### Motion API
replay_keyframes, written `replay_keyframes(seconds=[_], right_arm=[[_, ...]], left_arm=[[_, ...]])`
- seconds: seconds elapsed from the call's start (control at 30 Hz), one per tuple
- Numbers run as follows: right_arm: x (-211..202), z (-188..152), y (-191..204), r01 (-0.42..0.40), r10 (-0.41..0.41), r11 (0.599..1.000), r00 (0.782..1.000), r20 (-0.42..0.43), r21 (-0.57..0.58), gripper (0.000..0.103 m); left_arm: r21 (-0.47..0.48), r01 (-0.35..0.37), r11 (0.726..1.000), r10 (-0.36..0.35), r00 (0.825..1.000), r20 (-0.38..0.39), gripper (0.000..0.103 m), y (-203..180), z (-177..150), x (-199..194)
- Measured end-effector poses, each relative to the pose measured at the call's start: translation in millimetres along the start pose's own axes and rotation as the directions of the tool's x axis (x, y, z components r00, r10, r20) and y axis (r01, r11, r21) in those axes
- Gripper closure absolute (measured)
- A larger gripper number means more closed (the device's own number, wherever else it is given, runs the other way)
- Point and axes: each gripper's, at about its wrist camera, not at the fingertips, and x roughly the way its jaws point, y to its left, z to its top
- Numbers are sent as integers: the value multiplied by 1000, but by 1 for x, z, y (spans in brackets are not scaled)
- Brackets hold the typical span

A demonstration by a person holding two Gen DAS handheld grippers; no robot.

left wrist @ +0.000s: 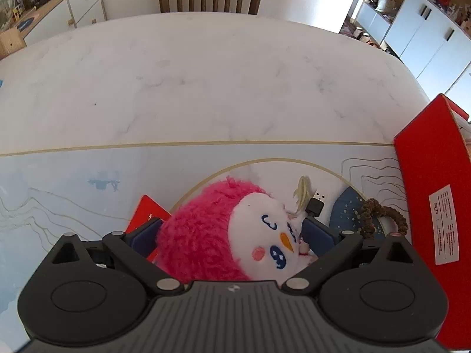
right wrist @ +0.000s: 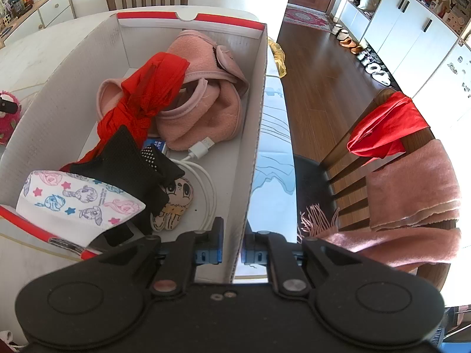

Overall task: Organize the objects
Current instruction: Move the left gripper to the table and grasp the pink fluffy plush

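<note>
Left gripper [left wrist: 232, 229], at the bottom centre of its own view, has its jaws spread wide around a pink plush toy [left wrist: 223, 232]; the blue pads sit at either side of the toy's fluffy body, and whether they press on it I cannot tell. The toy's white face with orange beak points toward the lower right of the frame. It lies on a pale printed mat [left wrist: 73, 182] on the marble worktop [left wrist: 206, 82]. Just beyond the toy, right of centre, lie a black USB plug [left wrist: 316, 204] and a brown braided cord [left wrist: 382, 214].

Right gripper [right wrist: 232, 245], low in its view, is nearly closed and pinches the right-hand wall of the open red and white box [right wrist: 253, 153], one pad inside and one outside. Inside the box lie a pink fleece garment [right wrist: 206, 88], red cloth [right wrist: 147, 88], a black mesh piece [right wrist: 126, 156], a white cable [right wrist: 203, 158] and a patterned face mask [right wrist: 79, 203]. The same box stands at the right edge of the left view.
</note>
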Motion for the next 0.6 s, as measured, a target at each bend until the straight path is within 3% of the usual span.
replay_keyframes(seconds=[0.23,0.43,0.6], right_arm=[[0,0,1,5,-5,1000,1000,1,-2,93],[0,1,0,12,-12,1000,1000,4,-5,98],[0,1,0,12,-12,1000,1000,7,-5,98]], left_arm=[[28,14,1000,-15,999,31,26,-4,-6,-18],[96,15,995,-23,996,83,29,-16,-15,-41],[145,59,988,-73,993,95,29,-31,-20,-67]])
